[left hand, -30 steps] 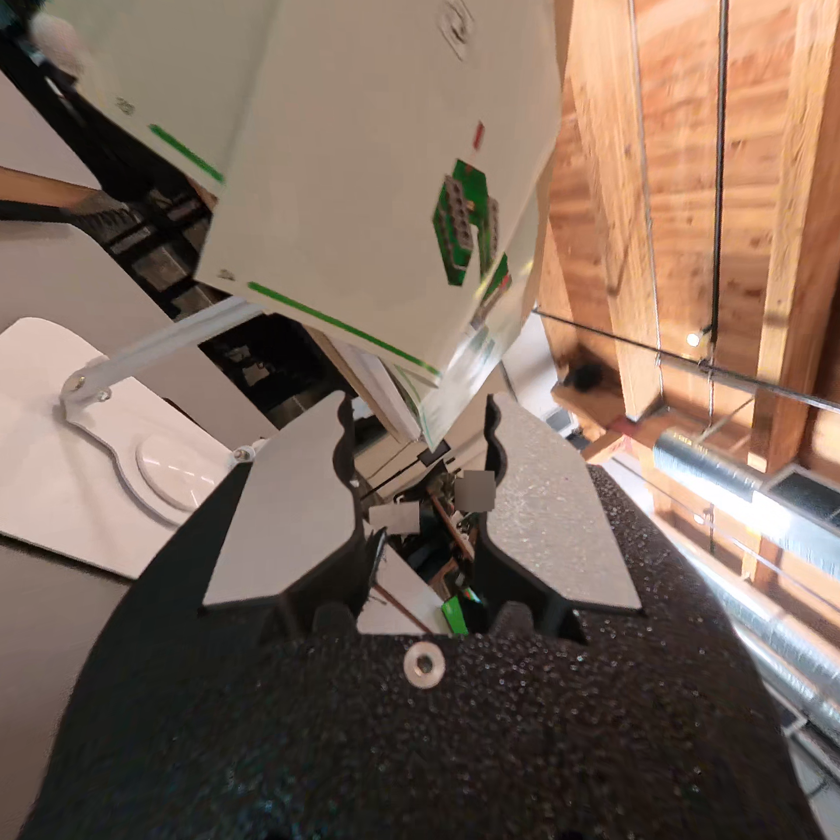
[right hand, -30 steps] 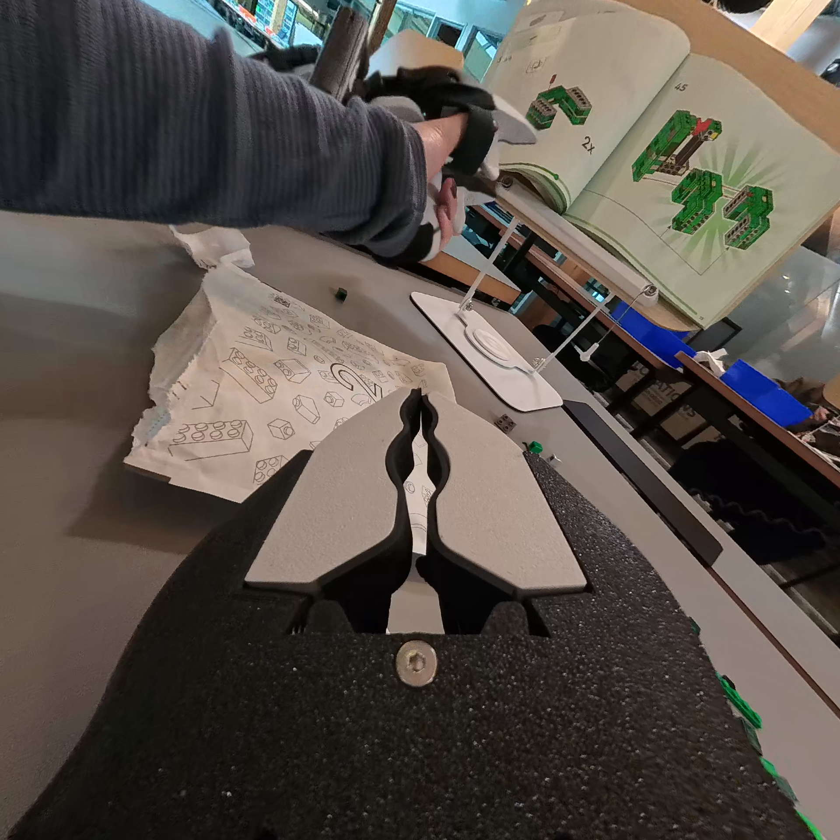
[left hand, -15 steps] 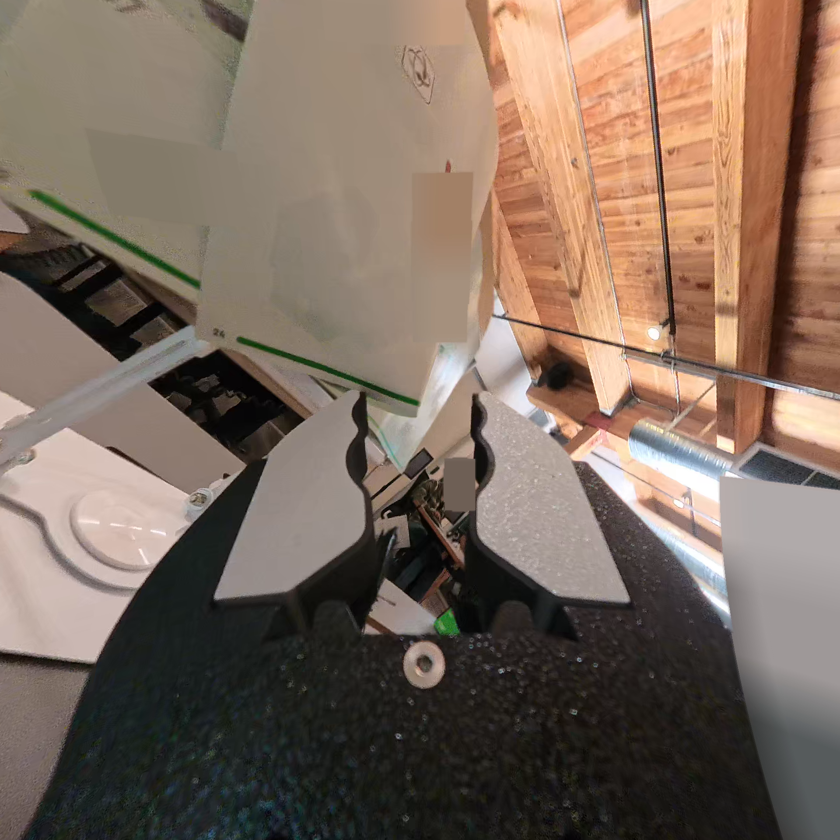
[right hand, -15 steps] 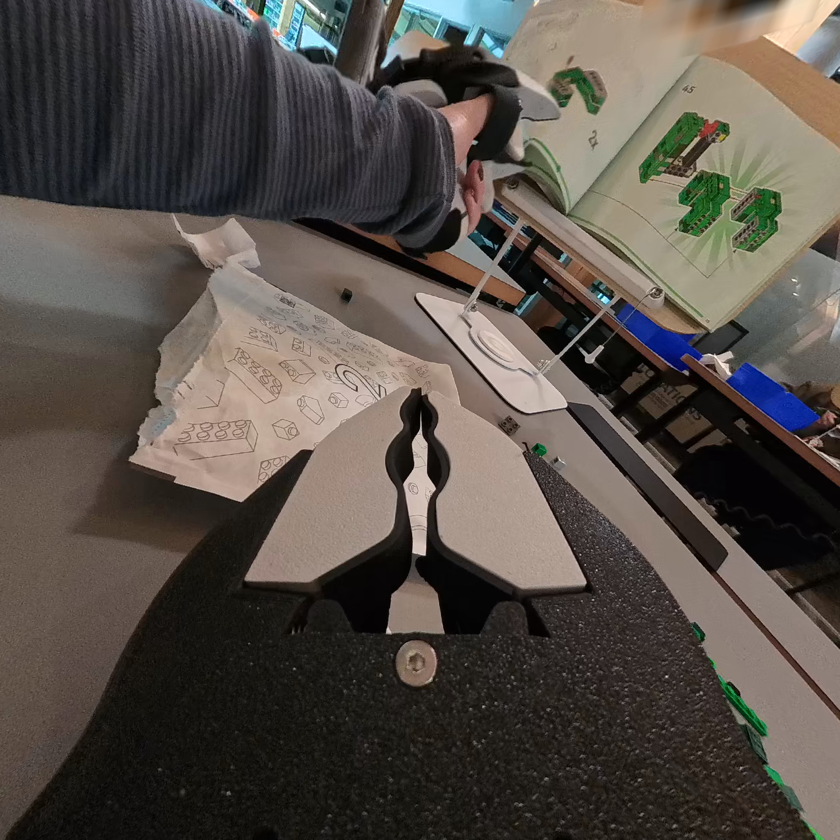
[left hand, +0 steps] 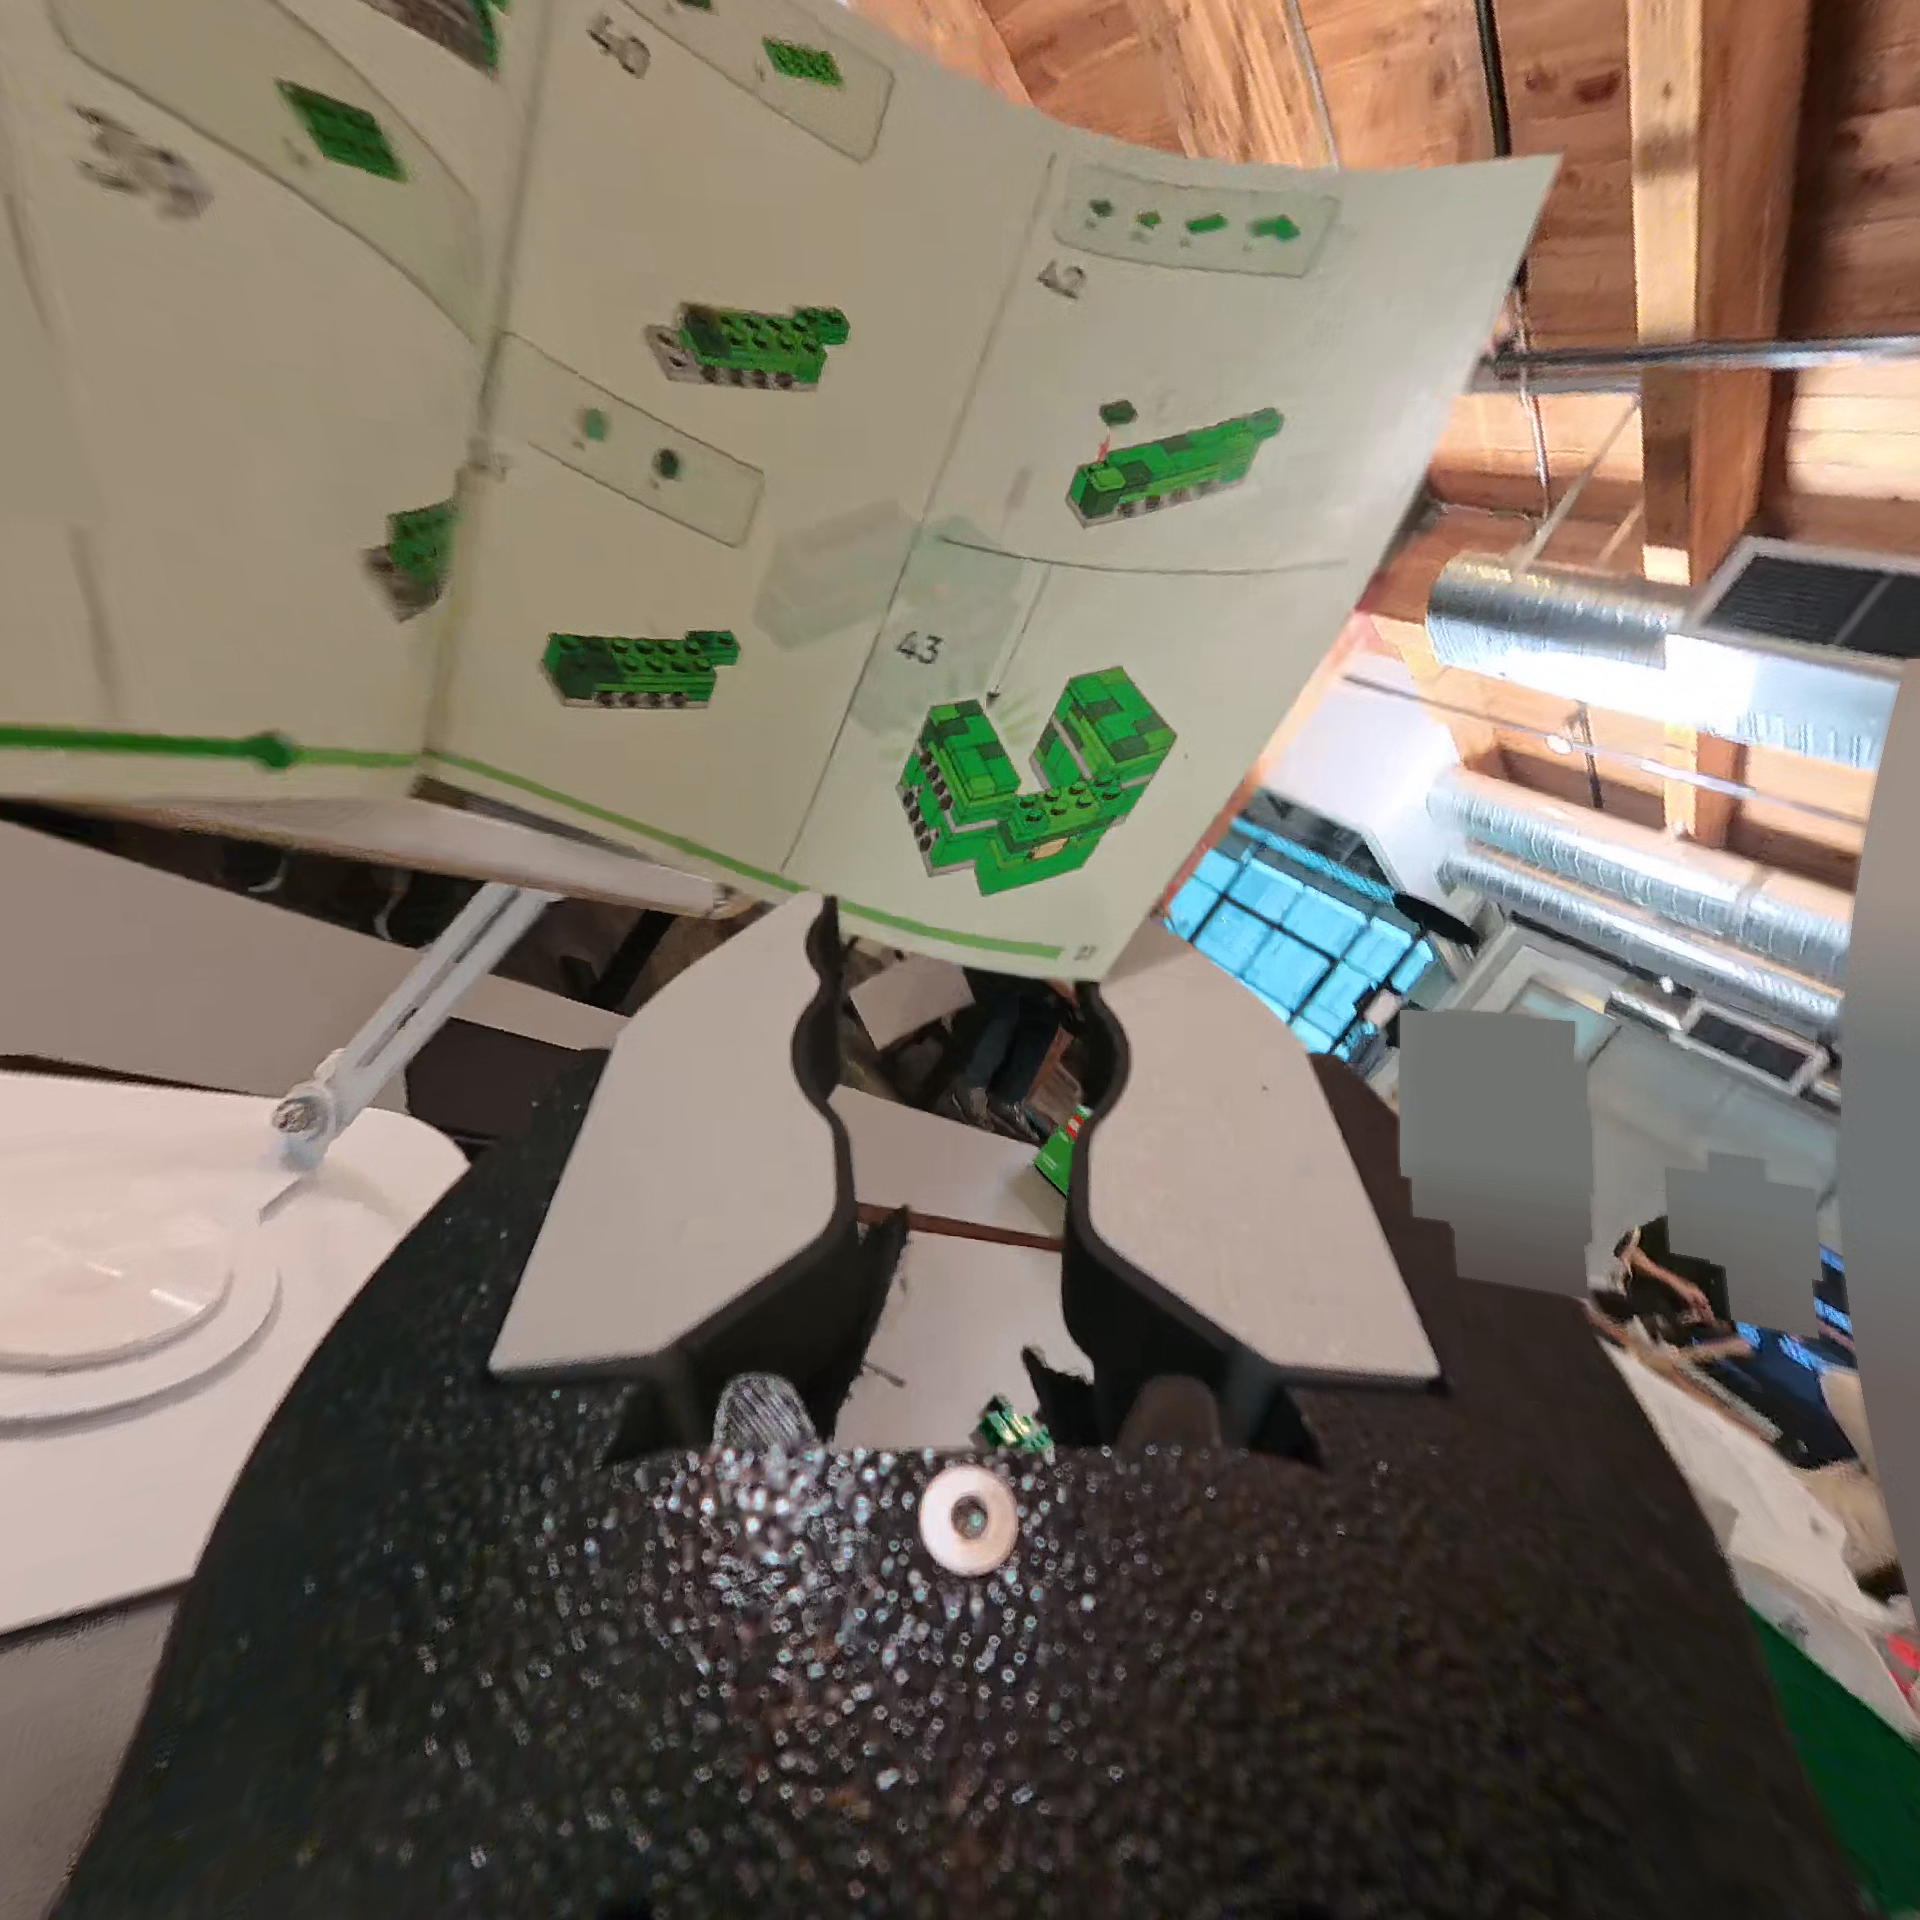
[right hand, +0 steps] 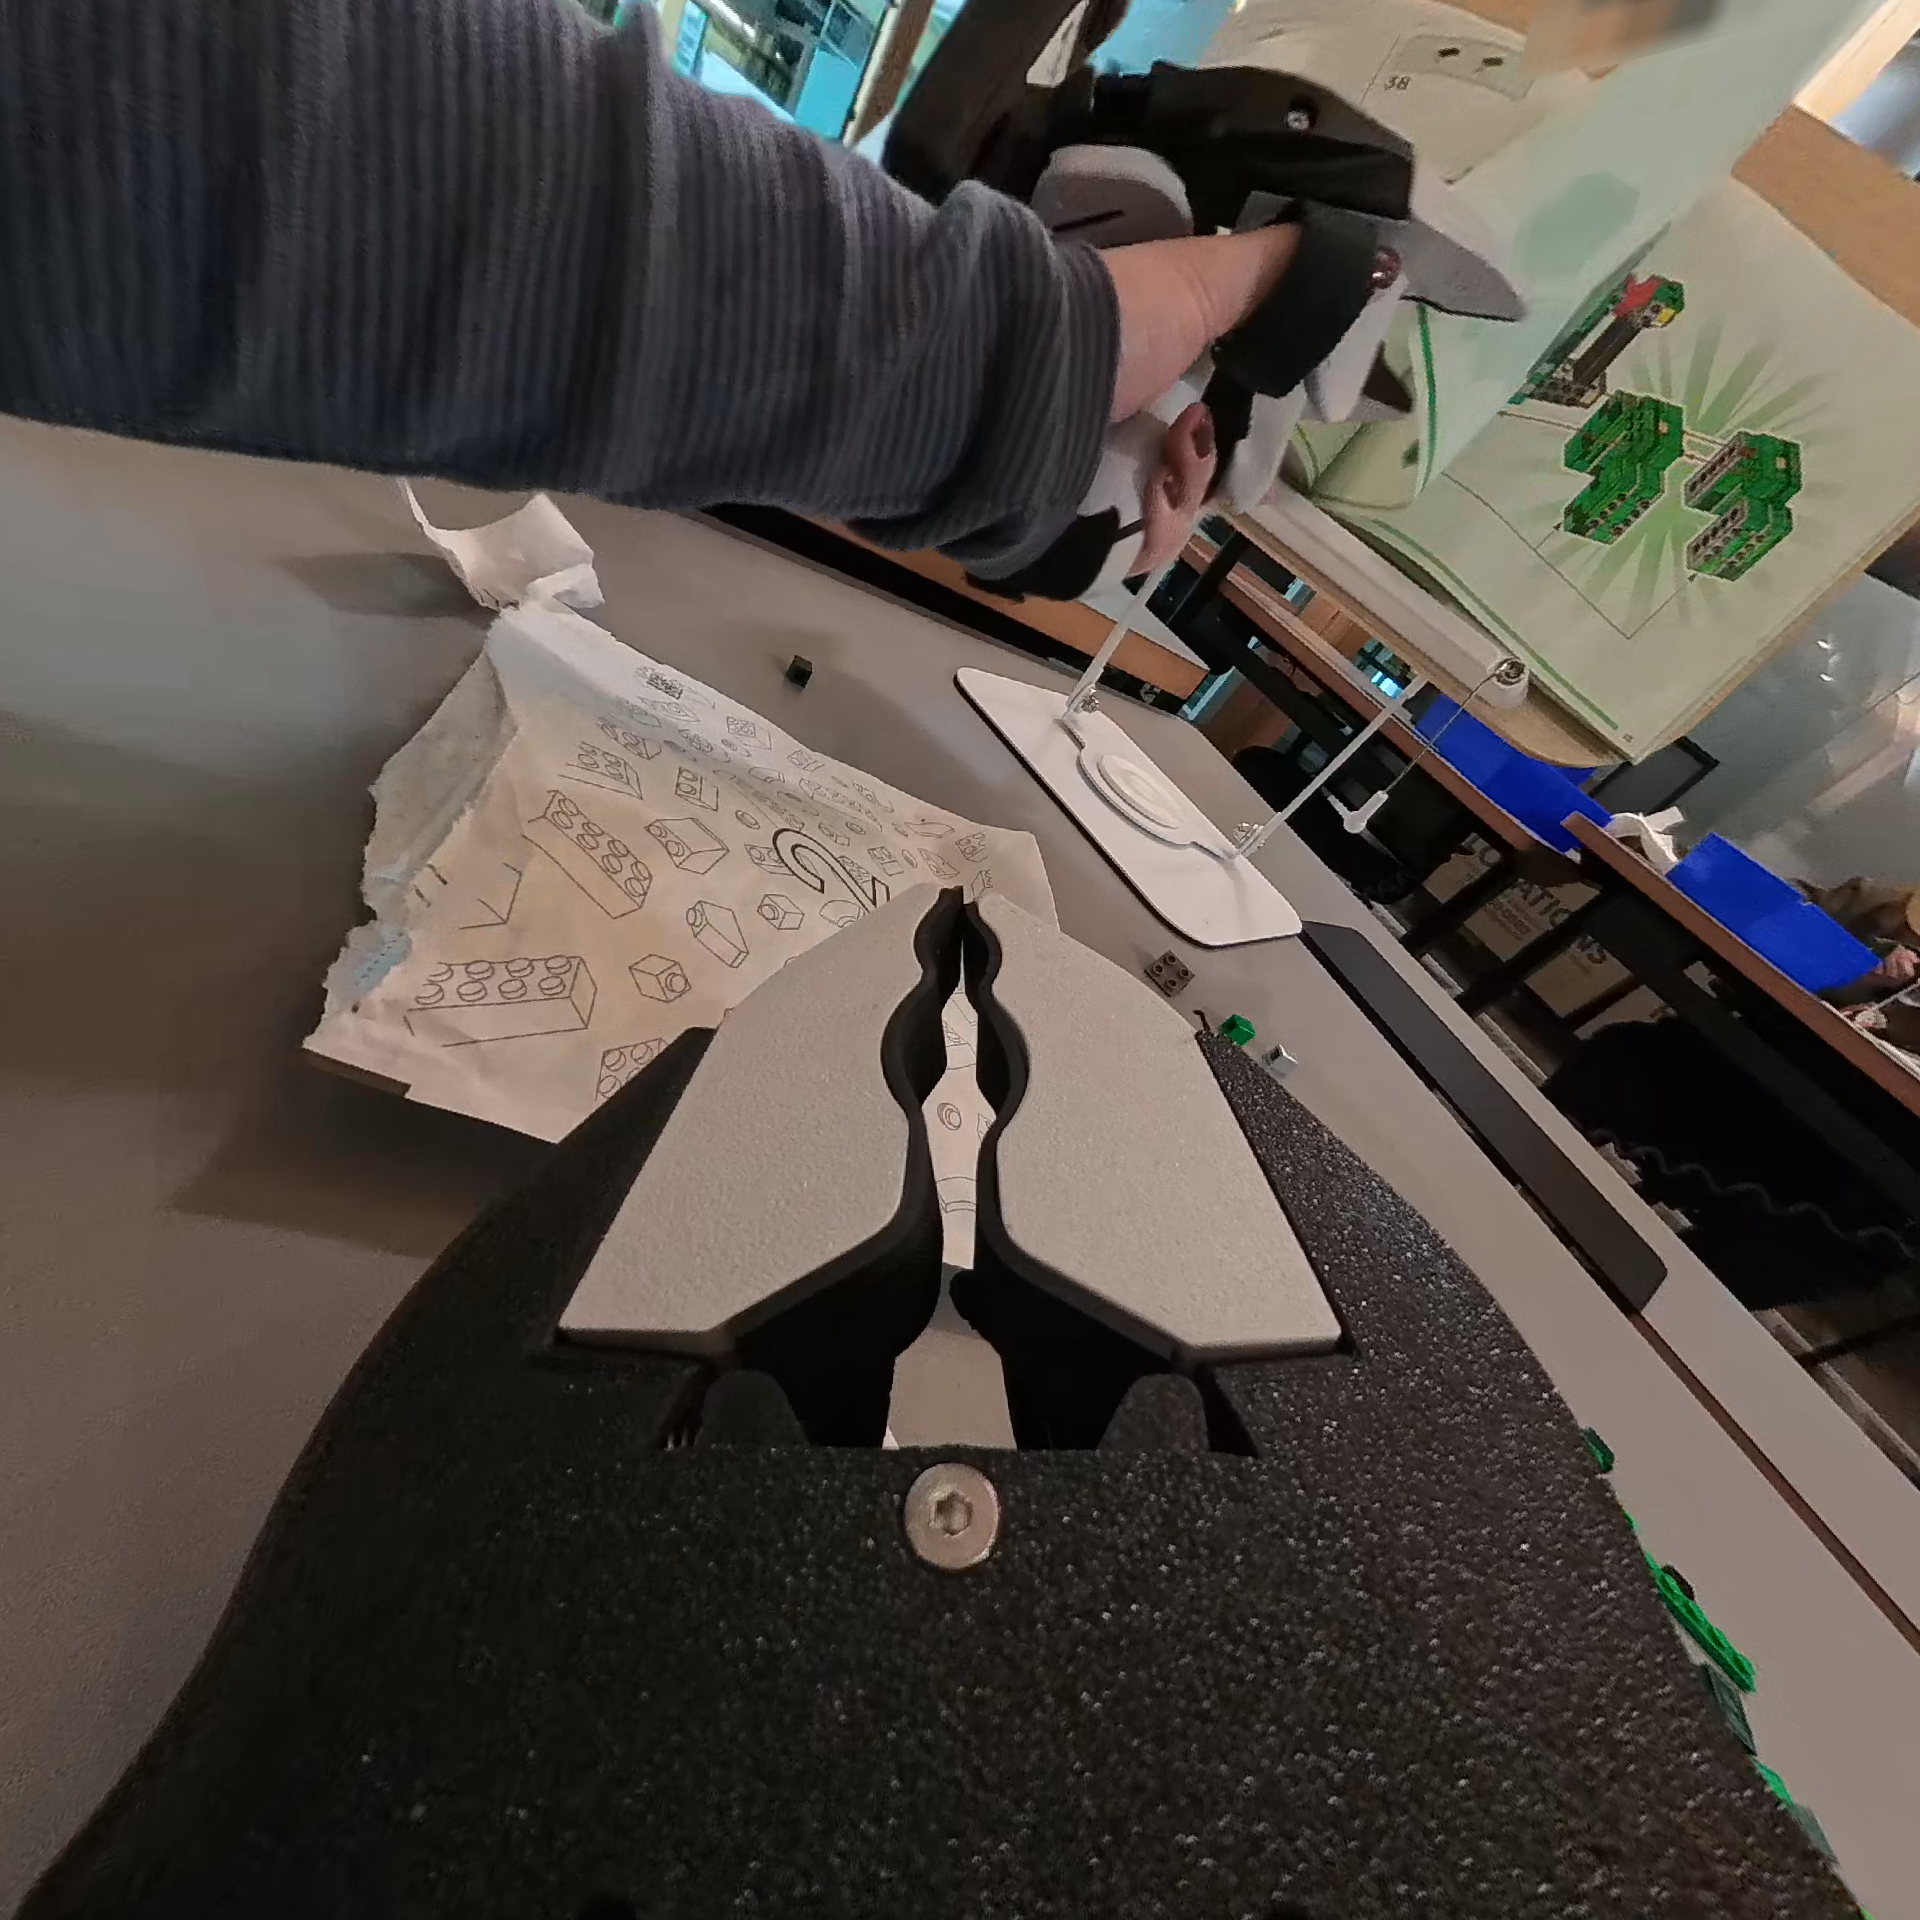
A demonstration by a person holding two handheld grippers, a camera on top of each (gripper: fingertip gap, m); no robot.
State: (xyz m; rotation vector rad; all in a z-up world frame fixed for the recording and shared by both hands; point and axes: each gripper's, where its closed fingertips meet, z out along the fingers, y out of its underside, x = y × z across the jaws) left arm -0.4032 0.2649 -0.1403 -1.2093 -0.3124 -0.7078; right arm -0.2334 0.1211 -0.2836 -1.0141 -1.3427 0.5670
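An open instruction booklet (left hand: 727, 468) with green brick diagrams rests on a white stand (left hand: 125, 1247). My left gripper (left hand: 961, 951) is open, its fingertips right at the lower edge of a lifted, curling page, near that page's corner. Nothing is gripped between the jaws. In the right wrist view the left gripper (right hand: 1351, 239), held by a hand in a grey sleeve, is up against the booklet (right hand: 1662, 468). My right gripper (right hand: 961, 904) is shut and empty, low over a torn white paper bag (right hand: 582, 862) printed with brick outlines.
The stand's white base (right hand: 1132, 821) sits on the grey table (right hand: 156, 1039) beyond the bag. Small loose bricks lie near it: black (right hand: 798, 670), dark grey (right hand: 1171, 971), green (right hand: 1236, 1029). More green bricks (right hand: 1714, 1662) lie at the right. Blue bins (right hand: 1766, 914) stand on a far table. My hands' fingertips stand some 25 centimeters from each other.
The left gripper has moved right along the booklet's lower edge, and a page has swung over, so printed diagrams now face it. The right gripper has stayed shut over the bag.
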